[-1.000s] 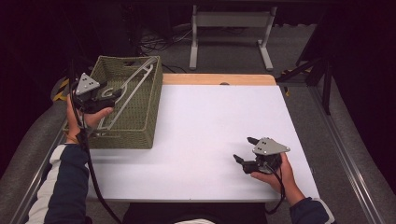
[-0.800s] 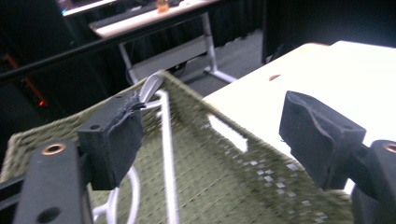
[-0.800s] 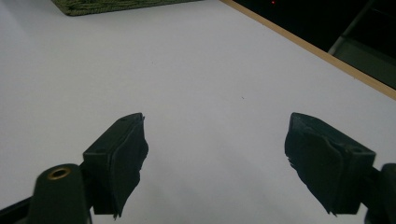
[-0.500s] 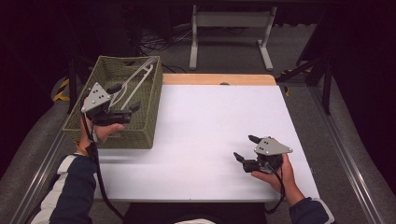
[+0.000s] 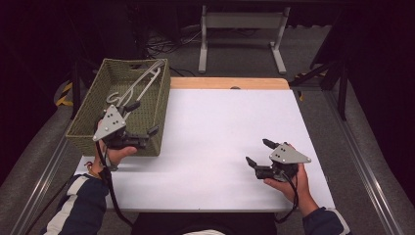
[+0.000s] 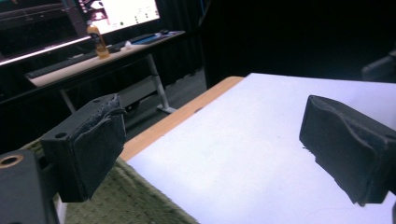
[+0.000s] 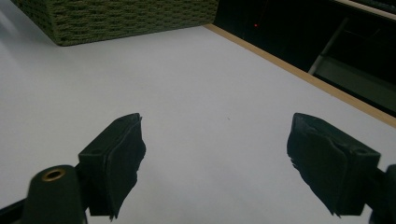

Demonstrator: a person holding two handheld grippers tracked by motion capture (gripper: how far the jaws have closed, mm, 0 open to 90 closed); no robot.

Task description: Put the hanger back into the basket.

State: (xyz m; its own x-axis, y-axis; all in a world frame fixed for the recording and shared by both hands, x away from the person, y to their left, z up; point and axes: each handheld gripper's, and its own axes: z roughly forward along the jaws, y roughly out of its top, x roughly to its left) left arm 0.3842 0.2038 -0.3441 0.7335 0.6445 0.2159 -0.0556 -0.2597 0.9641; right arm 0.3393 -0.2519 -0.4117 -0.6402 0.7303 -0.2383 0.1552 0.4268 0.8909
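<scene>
Left tool (image 5: 139, 120) hangs wide open and empty over the near right corner of the green basket (image 5: 88, 125), where white hangers (image 5: 134, 85) lie. Better to dip in level, jaws astride one wire. Right tool (image 5: 258, 152), agape, rests on the white surface (image 5: 220, 127).

The woven basket (image 5: 147, 105) is showing a rough, matt olive weave, and the clothes hangers (image 5: 132, 88) inside it are looking like smooth pale plastic. The table (image 5: 220, 127) is wearing a smooth matt white top with a bare wooden edge. The left gripper (image 6: 212, 149) and right gripper (image 7: 215, 163) are each carrying 2 matt black, frayed-looking rubbery pads (image 6: 100, 140).
</scene>
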